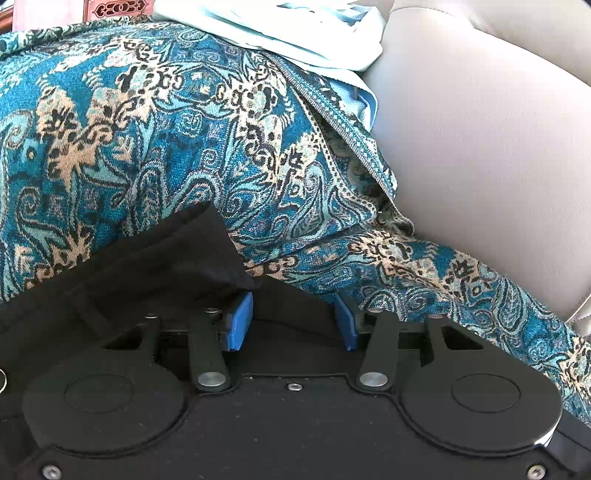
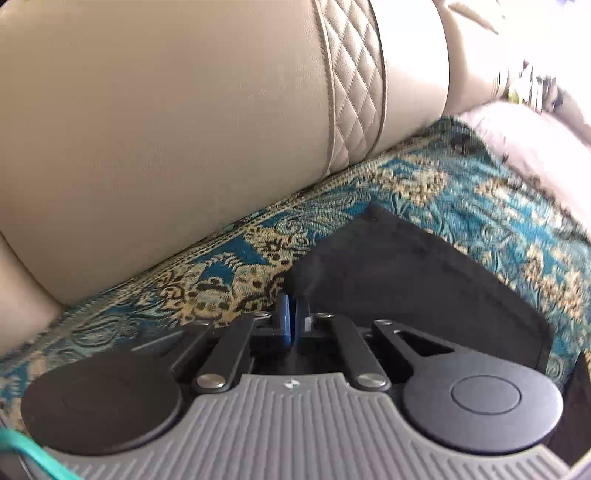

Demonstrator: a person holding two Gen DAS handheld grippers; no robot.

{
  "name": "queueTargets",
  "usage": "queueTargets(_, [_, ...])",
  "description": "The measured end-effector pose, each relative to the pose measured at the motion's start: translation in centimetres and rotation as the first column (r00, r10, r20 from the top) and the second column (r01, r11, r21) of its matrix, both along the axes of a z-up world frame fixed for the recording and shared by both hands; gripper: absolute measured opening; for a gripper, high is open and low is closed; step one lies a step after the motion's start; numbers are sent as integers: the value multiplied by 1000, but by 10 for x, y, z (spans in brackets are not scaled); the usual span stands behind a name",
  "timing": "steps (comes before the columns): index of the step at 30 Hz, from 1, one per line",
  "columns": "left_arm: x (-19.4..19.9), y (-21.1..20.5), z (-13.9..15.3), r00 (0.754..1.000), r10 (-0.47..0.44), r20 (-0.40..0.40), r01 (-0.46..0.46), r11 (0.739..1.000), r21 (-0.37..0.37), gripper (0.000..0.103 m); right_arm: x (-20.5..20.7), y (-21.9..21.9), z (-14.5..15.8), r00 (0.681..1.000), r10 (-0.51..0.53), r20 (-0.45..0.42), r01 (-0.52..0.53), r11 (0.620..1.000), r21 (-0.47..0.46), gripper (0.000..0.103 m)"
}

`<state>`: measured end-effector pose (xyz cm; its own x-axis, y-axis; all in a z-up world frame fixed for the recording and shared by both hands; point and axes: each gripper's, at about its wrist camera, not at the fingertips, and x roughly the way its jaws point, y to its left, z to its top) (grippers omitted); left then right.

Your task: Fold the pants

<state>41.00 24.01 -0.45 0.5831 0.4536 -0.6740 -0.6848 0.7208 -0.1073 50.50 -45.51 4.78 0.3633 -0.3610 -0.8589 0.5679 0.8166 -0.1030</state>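
Note:
Black pants (image 1: 147, 269) lie on a teal patterned cover (image 1: 184, 129) over a sofa seat. In the left wrist view one corner of the pants is draped over the left blue pad, and black cloth fills the space between the pads. My left gripper (image 1: 293, 317) has its pads well apart, and both inner blue faces show. In the right wrist view the pants (image 2: 406, 280) spread flat to the right. My right gripper (image 2: 294, 314) has its pads together at the near left corner of the cloth, which runs into its tips.
The beige leather backrest (image 2: 166, 129) rises just behind the cover (image 2: 221, 266), with a quilted seam. A pale blue cloth (image 1: 295, 33) lies at the far end of the seat, beside the backrest (image 1: 480, 166). A teal cord (image 2: 37, 454) crosses the near left corner.

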Motion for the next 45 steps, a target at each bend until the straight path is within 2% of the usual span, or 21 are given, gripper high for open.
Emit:
queueTargets(1, [1,-2,2,1000,-14,-3,14,1000,7,29,-3,-3,2,1000,6,5,-6,1000,12,2])
queueTargets(2, [2,-4,5,999,-45,-4,45,999,14,20,-9,-5,5,1000,9,17,-10,1000,23,2])
queueTargets(3, [4,-8,9,997,-70,-16,71,997,31,3,-13,-7,8,1000,8,30,-9,1000,30,2])
queueTargets(6, [0,-20,18,993,-106,-58,112,988,109,3,-31,-15,21,997,9,80,-14,998,54,2])
queueTargets(8, [-9,-22,25,992,-117,-56,122,986,112,3,-41,-20,32,994,3,113,-11,997,73,2])
queueTargets(12, [-28,-15,40,993,-111,-40,113,992,49,2,-63,-22,58,984,29,178,-43,996,80,2])
queueTargets(17, [-59,0,58,993,-119,-10,120,993,11,2,-105,-23,79,970,69,231,-90,993,81,2])
queueTargets(20, [-74,15,65,991,-136,21,137,989,-64,2,-131,-30,84,979,71,189,-93,989,111,2])
queueTargets(23, [-82,25,71,974,-211,77,221,962,-160,11,-150,-37,85,980,64,186,-87,989,117,2])
queueTargets(24, [-81,26,72,973,-218,76,228,960,-163,23,-156,-39,85,981,59,186,-82,989,123,2])
queueTargets(25, [-78,25,75,971,-229,68,237,958,-159,44,-162,-41,84,981,55,184,-79,989,128,2])
queueTargets(26, [-73,22,76,972,-230,57,236,959,-155,55,-167,-42,83,982,52,181,-76,988,131,2])
queueTargets(27, [-67,20,75,974,-223,45,227,961,-156,71,-173,-43,81,983,50,178,-75,988,133,2])
queueTargets(28, [-61,19,75,978,-208,34,211,964,-163,79,-177,-44,79,983,49,177,-73,988,135,2])
queueTargets(31, [-38,14,68,986,-164,-8,159,967,-201,82,-188,-46,73,985,45,169,-69,987,142,2])
queueTargets(38, [4,3,36,987,-102,-123,66,961,-267,85,-202,-50,53,989,35,145,-59,985,161,2])
queueTargets(41, [13,0,30,990,-53,-130,17,966,-258,91,-203,-49,46,989,47,138,-68,986,150,3])
queueTargets(42, [16,-1,29,990,-44,-135,8,967,-253,89,-203,-48,45,989,56,138,-76,987,140,3])
queueTargets(43, [17,-2,29,989,-34,-144,-2,970,-243,69,-204,-46,44,988,66,138,-84,988,129,3])
queueTargets(44, [16,-5,29,989,-24,-145,-8,976,-218,43,-204,-45,44,988,74,137,-91,989,120,3])
queueTargets(45, [15,-6,31,990,-20,-137,-8,980,-200,6,-205,-44,43,987,80,138,-96,989,112,3])
